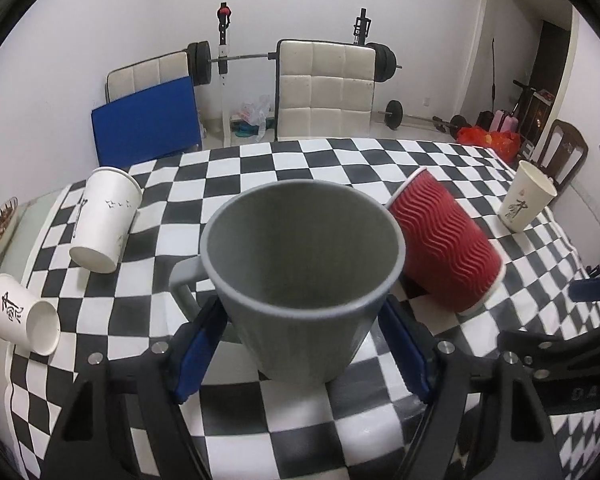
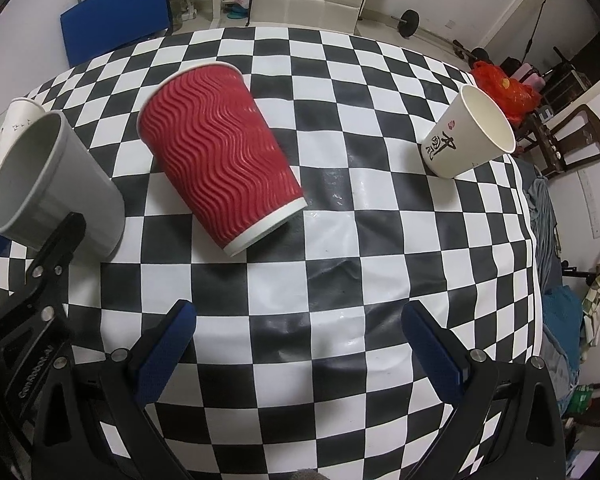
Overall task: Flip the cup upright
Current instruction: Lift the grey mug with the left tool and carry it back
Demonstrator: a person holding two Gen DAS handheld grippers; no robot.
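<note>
A grey mug (image 1: pixel 300 272) stands upright, mouth up, handle to its left, between the blue pads of my left gripper (image 1: pixel 304 344), which is shut on its lower body. It also shows in the right wrist view (image 2: pixel 56 184) at the left, with my left gripper beside it. A red ribbed paper cup (image 1: pixel 444 240) lies on its side just right of the mug; in the right wrist view the red cup (image 2: pixel 224 152) lies ahead and left. My right gripper (image 2: pixel 300 344) is open and empty above the checkered cloth.
A white paper cup (image 1: pixel 526 200) stands upright at the far right, also in the right wrist view (image 2: pixel 468 132). Two white cups (image 1: pixel 104 220) (image 1: pixel 20 312) lie on their sides at left. The checkered tablecloth (image 2: pixel 340 240) covers the table; chairs and a barbell stand beyond.
</note>
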